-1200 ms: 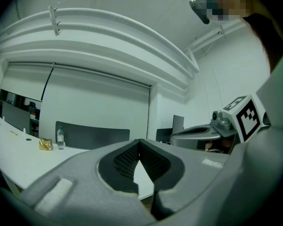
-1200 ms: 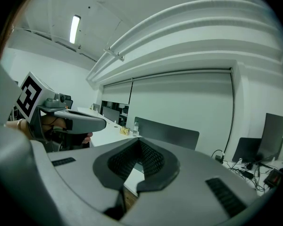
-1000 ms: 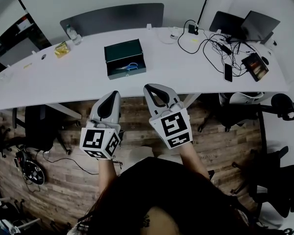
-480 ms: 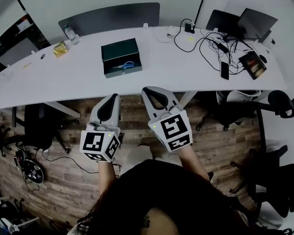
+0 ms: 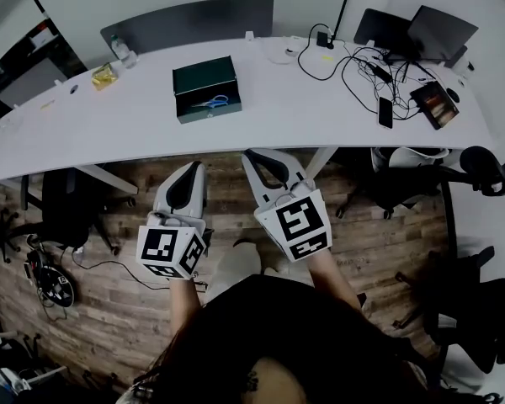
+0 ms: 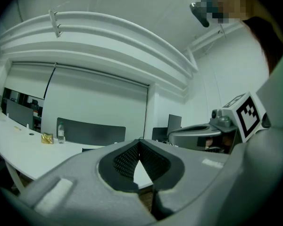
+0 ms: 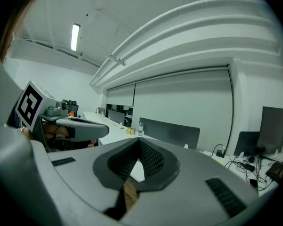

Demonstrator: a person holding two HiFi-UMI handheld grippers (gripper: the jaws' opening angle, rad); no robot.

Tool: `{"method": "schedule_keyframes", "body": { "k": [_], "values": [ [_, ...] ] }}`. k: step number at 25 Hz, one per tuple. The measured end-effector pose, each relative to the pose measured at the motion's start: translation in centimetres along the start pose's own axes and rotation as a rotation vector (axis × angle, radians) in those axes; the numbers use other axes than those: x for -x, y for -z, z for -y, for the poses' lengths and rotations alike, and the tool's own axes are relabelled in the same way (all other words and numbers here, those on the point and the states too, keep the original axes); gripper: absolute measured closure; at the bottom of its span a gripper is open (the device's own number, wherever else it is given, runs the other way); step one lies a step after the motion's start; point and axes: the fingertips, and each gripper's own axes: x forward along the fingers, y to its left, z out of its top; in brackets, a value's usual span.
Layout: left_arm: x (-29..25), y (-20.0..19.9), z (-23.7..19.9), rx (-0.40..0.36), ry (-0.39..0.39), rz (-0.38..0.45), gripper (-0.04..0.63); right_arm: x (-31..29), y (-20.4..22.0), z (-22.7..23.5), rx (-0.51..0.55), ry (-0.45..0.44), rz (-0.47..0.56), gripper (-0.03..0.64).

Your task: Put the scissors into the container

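Evidently the job is at its end: the left claw (image 5: 194, 168) and right claw (image 5: 254, 155) are each pressed together on nothing, held over the wooden floor (image 5: 109, 310) short of the tabletop (image 5: 320, 108). The scissors (image 5: 210, 102) lie inside the green container (image 5: 209, 114), well ahead. Nothing more seems called for. No brand or writing is legible, only square patterns on the marker cubes (image 5: 170, 251).

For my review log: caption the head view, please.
Scissors lie in the green container on the white table; left gripper and right gripper shut, empty.
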Motion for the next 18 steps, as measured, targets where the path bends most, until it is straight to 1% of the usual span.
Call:
{"method": "schedule_keyframes", "body": {
  "k": [9,18],
  "values": [
    [1.5,0.5,1.7,-0.002,-0.004,-0.005,0.584,2.0,0.7,-1.0,0.006,-0.012,-0.003,0.609],
    [1.6,1.0,3.7,-0.004,0.015,-0.015,0.584,3.5,1.1,-0.6,0.013,-0.003,-0.006,0.609]
  ]
}}
